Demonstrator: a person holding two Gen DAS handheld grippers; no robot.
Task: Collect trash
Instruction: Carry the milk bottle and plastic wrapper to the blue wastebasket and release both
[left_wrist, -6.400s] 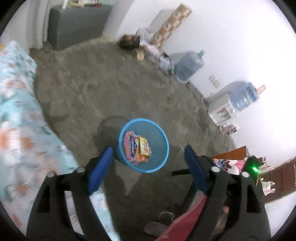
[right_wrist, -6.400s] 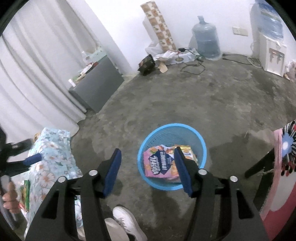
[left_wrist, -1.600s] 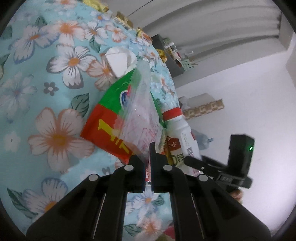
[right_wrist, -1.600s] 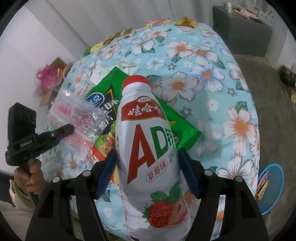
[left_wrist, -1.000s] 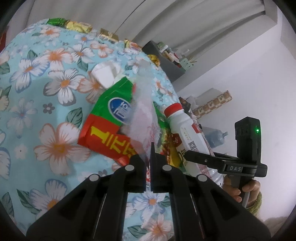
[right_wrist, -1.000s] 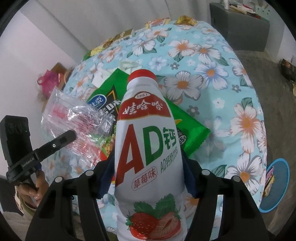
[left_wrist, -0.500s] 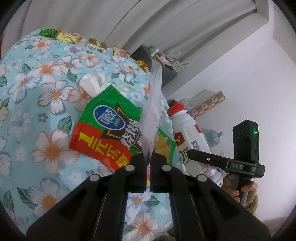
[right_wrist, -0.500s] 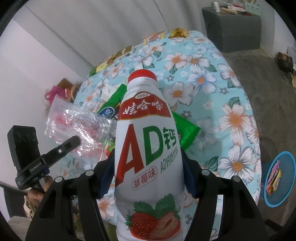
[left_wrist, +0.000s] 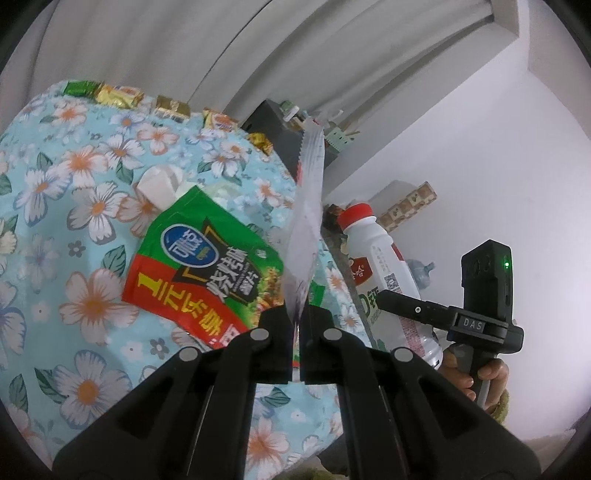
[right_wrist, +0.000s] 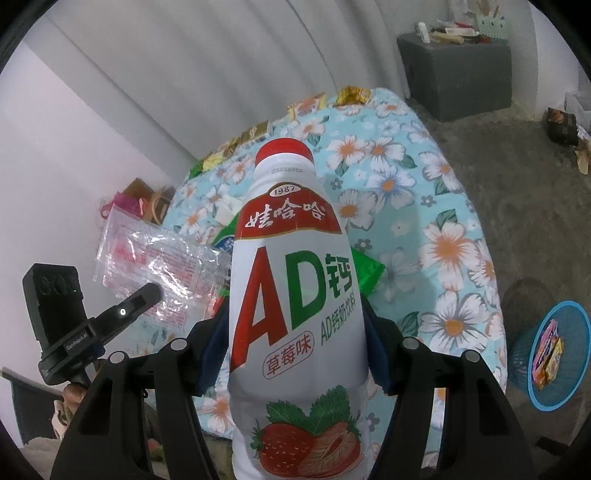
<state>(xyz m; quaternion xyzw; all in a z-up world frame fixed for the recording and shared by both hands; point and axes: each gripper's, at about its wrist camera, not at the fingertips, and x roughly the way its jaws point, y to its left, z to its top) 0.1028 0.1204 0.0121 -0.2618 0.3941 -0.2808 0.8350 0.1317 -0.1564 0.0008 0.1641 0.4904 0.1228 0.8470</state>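
My left gripper (left_wrist: 297, 317) is shut on a clear plastic wrapper (left_wrist: 306, 221) with red print, held edge-on above the table; it also shows in the right wrist view (right_wrist: 162, 266). My right gripper (right_wrist: 295, 332) is shut on a white AD milk bottle (right_wrist: 291, 295) with a red cap, held above the table; the bottle also shows in the left wrist view (left_wrist: 380, 258). A green and red snack bag (left_wrist: 199, 273) lies on the floral tablecloth (left_wrist: 85, 206) below the wrapper. The blue trash basket (right_wrist: 554, 347) stands on the floor at the right, with wrappers inside.
Several small candy wrappers (left_wrist: 118, 96) line the table's far edge. A crumpled white tissue (left_wrist: 160, 182) lies beside the snack bag. A grey cabinet (right_wrist: 454, 74) stands by the curtain. The concrete floor (right_wrist: 517, 184) lies right of the table.
Both grippers have risen and drawn back from the table with the wrapper and the bottle. The wrapper now hangs edge-on. The basket has come further into the right wrist view.
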